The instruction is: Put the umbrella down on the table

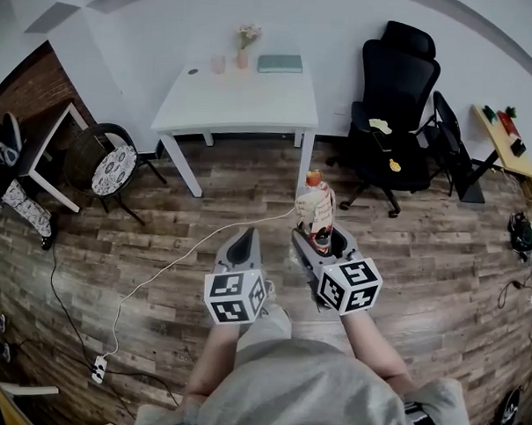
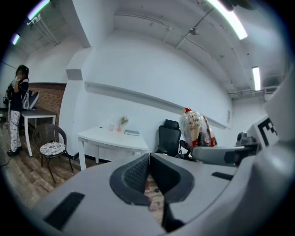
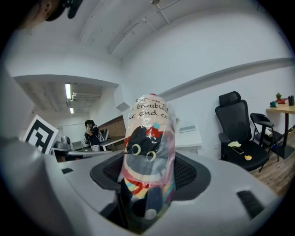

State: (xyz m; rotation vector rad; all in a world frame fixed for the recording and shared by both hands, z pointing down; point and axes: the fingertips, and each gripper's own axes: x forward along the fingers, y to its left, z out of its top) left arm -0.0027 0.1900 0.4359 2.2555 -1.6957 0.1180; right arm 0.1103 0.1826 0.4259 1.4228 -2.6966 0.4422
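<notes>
Right gripper view showed the right gripper (image 3: 150, 173) clamped on the folded umbrella (image 3: 147, 138), its pads pressed to either side of the cartoon-printed bundle, which appeared to be wrapped in a clear plastic sleeve. From the head view the umbrella stood upright in those jaws above the wooden floor (image 1: 205, 204), well apart from the white table (image 1: 240, 105) by the far wall. The left gripper (image 2: 148, 177), just beside, had its jaws closed together with nothing between them.

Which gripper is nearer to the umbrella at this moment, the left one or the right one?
Right. The right gripper is closed on the umbrella, which stands up between its jaws. The left gripper is shut and empty, beside it, not touching it.
</notes>
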